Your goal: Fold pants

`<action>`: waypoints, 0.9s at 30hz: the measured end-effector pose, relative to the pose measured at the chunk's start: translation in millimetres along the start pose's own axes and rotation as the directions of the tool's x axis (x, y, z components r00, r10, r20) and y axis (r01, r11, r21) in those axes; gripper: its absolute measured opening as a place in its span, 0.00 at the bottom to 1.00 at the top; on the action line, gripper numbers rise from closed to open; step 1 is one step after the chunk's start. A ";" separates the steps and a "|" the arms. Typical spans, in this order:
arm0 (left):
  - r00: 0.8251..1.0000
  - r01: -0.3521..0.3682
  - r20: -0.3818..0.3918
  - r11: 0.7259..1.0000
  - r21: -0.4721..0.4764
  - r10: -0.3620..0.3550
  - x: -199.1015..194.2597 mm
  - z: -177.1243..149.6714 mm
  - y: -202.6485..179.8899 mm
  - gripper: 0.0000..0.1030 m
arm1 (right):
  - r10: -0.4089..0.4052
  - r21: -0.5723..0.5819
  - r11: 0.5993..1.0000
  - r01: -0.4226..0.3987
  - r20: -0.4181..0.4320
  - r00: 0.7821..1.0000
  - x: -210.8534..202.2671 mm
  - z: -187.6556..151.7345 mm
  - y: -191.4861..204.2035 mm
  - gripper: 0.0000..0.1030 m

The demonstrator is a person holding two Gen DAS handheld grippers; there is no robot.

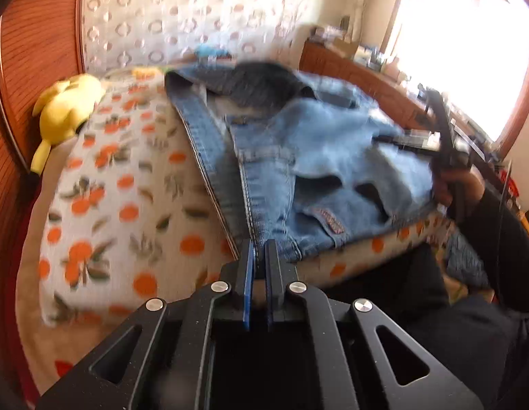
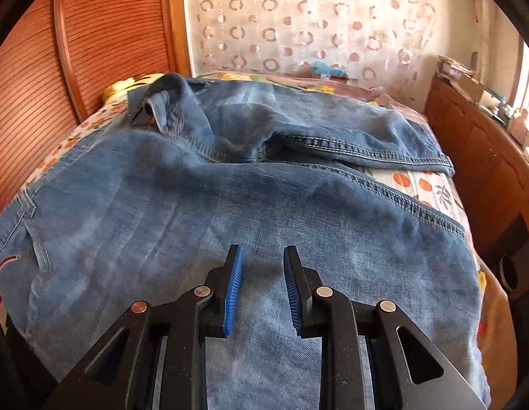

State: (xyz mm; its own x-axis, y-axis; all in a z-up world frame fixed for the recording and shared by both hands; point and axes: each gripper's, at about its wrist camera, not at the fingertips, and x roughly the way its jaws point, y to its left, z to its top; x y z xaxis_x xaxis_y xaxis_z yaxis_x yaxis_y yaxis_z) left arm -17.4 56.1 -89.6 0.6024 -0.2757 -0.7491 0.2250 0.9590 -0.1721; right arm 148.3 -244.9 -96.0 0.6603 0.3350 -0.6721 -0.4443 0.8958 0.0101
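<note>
Jeans (image 2: 203, 205) spread on bed (image 1: 121, 184), long axis running left-right ahead of both tongs. Left tongs (image 1: 260, 249) closed at near waistband edge, grip unclear. Right tongs (image 2: 262, 259) parted over leg fabric, gripping nothing.

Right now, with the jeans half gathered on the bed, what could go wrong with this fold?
The left gripper looks shut at the jeans edge; its hold may be thin and slip. The right gripper stands open, so that side may lag. One leg lies askew, risking a crooked fold.
</note>
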 end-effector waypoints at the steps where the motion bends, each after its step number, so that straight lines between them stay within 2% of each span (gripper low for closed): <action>1: 1.000 -0.011 -0.015 1.000 0.001 0.011 3.6 -3.2 1.4 0.07 | 0.006 -0.006 1.000 -0.006 -0.001 1.000 -1.0 0.7 2.3 0.25; 4: 0.999 -0.028 -0.037 1.000 -0.012 0.028 13.4 -5.1 3.7 0.08 | 0.015 -0.026 1.000 -0.015 -0.002 1.000 0.9 4.0 9.4 0.26; 7: 0.998 -0.057 -0.013 0.998 -0.013 0.057 12.9 2.4 5.1 0.09 | 0.009 -0.053 0.999 -0.009 -0.008 1.000 6.6 7.4 15.6 0.26; 12: 0.997 -0.071 0.040 0.997 -0.033 0.073 7.9 25.4 15.4 0.32 | -0.001 -0.059 0.998 0.001 0.001 1.000 9.3 13.7 19.3 0.26; 13: 0.996 -0.073 0.052 0.997 -0.035 0.074 6.9 30.7 17.8 0.34 | -0.002 -0.055 0.998 0.002 0.003 1.000 9.1 15.1 21.0 0.26; 17: 0.995 -0.076 0.067 0.997 -0.027 0.078 13.2 55.2 25.1 0.34 | 0.002 -0.054 0.999 -0.001 0.018 1.000 5.4 19.8 24.6 0.27; 22: 0.994 -0.079 0.072 0.997 0.028 0.077 41.9 91.6 29.1 0.34 | -0.024 -0.047 0.999 0.025 0.016 1.000 12.6 20.2 27.1 0.27; 27: 0.998 -0.056 0.034 0.996 0.065 0.054 80.3 124.6 34.8 0.34 | -0.030 -0.021 0.999 0.030 -0.014 0.999 20.5 12.5 20.9 0.28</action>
State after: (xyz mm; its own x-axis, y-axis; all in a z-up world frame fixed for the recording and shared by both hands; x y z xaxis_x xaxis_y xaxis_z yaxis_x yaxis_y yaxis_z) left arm 134.2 59.3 -76.0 0.6391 -0.2260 -0.7352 0.2403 0.9667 -0.0883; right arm 160.1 -215.7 -100.3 0.6646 0.3036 -0.6827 -0.4371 0.8991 -0.0256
